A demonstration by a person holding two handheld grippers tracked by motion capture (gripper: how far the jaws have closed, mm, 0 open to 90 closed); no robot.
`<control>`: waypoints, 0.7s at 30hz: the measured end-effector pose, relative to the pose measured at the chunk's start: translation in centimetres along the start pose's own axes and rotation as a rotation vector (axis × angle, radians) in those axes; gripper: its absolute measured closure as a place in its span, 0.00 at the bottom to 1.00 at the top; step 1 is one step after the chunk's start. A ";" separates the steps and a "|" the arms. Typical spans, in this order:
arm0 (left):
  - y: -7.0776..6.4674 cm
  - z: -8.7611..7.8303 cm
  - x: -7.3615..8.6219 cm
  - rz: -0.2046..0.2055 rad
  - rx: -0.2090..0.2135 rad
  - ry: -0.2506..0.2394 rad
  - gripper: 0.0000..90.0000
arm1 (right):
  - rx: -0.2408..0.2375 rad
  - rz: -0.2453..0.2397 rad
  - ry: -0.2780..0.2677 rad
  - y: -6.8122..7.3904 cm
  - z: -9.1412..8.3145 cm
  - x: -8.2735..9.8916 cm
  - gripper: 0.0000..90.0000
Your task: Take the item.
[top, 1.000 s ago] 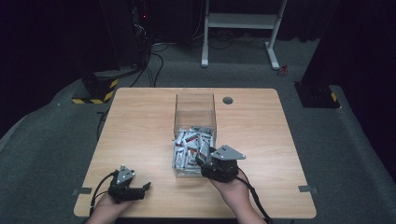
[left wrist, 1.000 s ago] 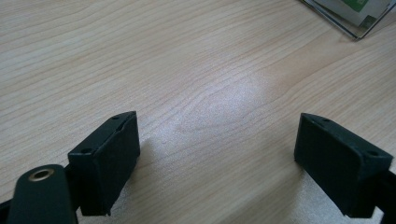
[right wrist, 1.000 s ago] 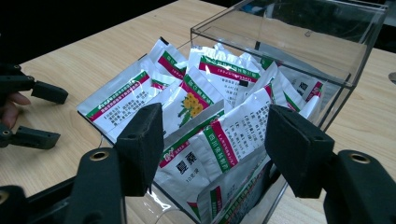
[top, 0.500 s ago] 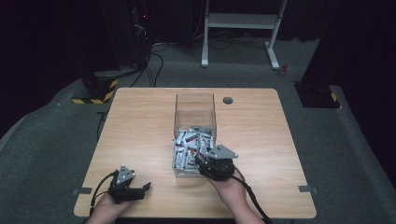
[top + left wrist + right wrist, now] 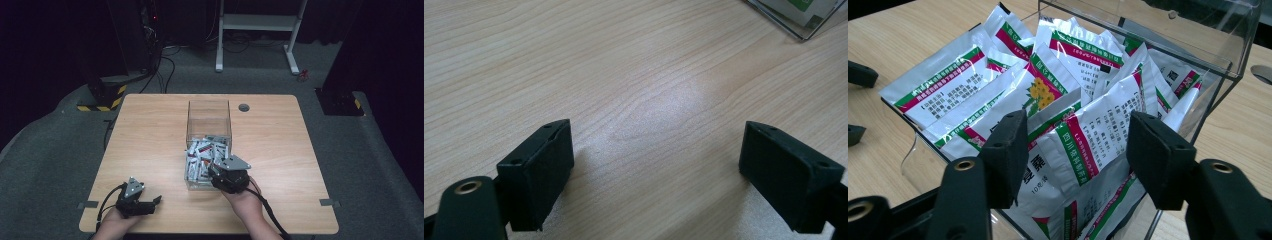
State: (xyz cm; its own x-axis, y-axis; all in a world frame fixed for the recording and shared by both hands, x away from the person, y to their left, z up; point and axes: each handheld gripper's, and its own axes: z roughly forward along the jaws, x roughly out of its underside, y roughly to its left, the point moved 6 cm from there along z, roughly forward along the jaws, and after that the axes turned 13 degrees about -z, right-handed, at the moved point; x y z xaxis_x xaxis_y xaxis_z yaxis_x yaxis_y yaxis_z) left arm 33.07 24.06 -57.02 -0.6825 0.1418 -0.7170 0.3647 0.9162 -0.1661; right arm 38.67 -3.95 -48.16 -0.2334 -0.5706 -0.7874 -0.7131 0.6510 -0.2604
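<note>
Your table (image 5: 150, 130) is pale wood with a fine, straight grain and a soft sheen where the light falls, and a small round dark grommet (image 5: 243, 107) sits near its far edge. At its middle stands a clear plastic box (image 5: 209, 112), straight-walled and open-topped, with hard glossy edges; its near half is heaped with flat foil sachets (image 5: 202, 155), silvery and crinkled, each printed with red and green bands and dark text, one showing a yellow flower (image 5: 1040, 92). Your right gripper (image 5: 222, 172) is at the box's near end, its grey three-cornered plate on top, and in the right gripper view its black, matte, block-shaped pads (image 5: 1008, 150) stand moderately apart on either side of an upright sachet (image 5: 1093, 140) at the top of the heap; the sachet lies between them, but you cannot tell from this angle whether either pad touches it. Your left gripper (image 5: 147, 204) rests low over the near left corner of the table, well apart from the box, its jaws spread wide with only bare wood between them; a corner of the box (image 5: 804, 20) shows at the top right of the left gripper view
</note>
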 end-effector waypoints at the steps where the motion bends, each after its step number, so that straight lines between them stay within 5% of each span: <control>1: 0.0 0.0 0.0 0.003 0.000 0.000 0.16 | 0.004 -0.008 0.001 0.0 0.0 0.0 0.49; 13: 0.0 0.0 0.0 0.000 0.000 0.000 0.16 | 0.029 -0.018 0.020 0.2 0.4 0.1 0.42; 21: 0.0 0.0 0.0 0.002 0.001 0.001 0.16 | 0.039 0.003 0.030 -0.1 0.9 0.3 0.53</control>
State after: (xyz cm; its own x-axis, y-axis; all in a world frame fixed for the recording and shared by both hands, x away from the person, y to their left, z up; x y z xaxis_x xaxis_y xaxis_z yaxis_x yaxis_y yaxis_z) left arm 33.03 24.07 -57.02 -0.6825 0.1445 -0.7165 0.3670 0.9155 -0.1649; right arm 39.29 -3.79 -48.90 -0.2553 -0.5832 -0.7712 -0.6859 0.6714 -0.2807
